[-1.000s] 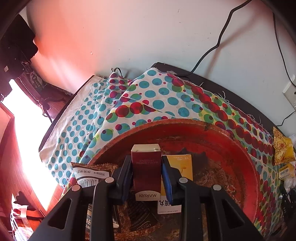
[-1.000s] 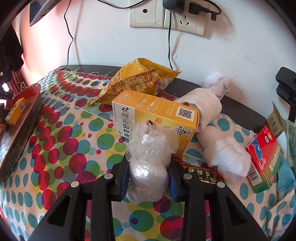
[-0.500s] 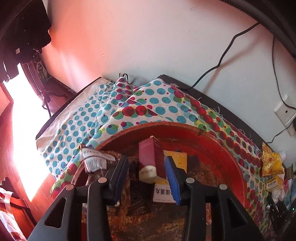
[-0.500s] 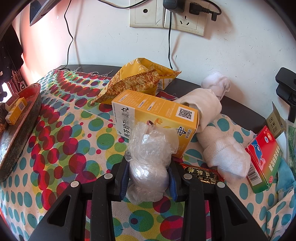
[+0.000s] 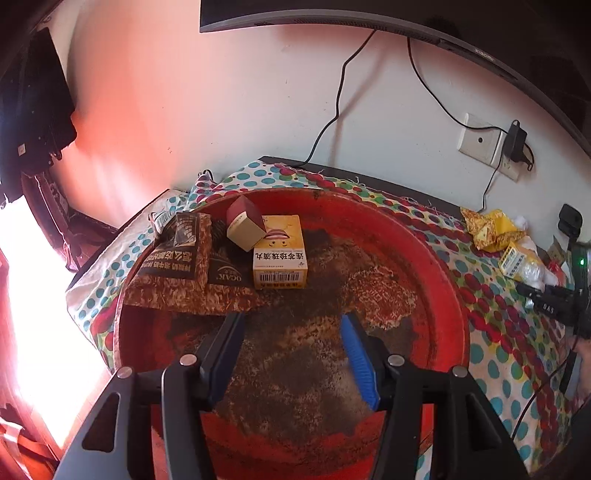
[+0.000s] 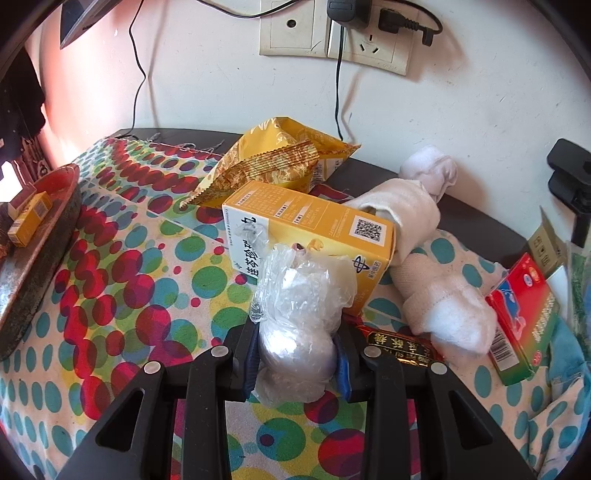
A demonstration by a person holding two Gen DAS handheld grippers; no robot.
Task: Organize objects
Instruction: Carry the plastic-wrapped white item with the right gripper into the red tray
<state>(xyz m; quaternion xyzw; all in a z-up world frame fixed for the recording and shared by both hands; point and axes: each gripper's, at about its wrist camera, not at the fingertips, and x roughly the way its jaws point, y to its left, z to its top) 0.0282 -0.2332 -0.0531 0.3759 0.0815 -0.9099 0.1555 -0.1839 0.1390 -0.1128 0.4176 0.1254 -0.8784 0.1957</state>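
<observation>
A small dark red box (image 5: 245,228) lies tipped against a yellow box (image 5: 281,252) at the far side of the round red tray (image 5: 439,280). My left gripper (image 5: 291,325) hovers over the tray's near middle, well back from the boxes; its jaws are opening and nothing is between them. In the right wrist view my right gripper (image 6: 297,354) is shut on a clear plastic bag (image 6: 301,317) holding something white and round, just above the dotted cloth (image 6: 122,302). A large yellow box (image 6: 310,232) lies right behind the bag.
Brown sachets (image 5: 177,258) lie at the tray's left. Near the right gripper are a yellow snack bag (image 6: 273,162), rolled white socks (image 6: 436,280), a red-green box (image 6: 521,317) and a dark gold-lettered packet (image 6: 402,347). The wall with sockets (image 6: 332,33) and cables stands close behind.
The left gripper let go of the dark red box, which now lies tipped on the yellow box, and drew back across the tray with jaws spreading. The right gripper and its bag stayed put.
</observation>
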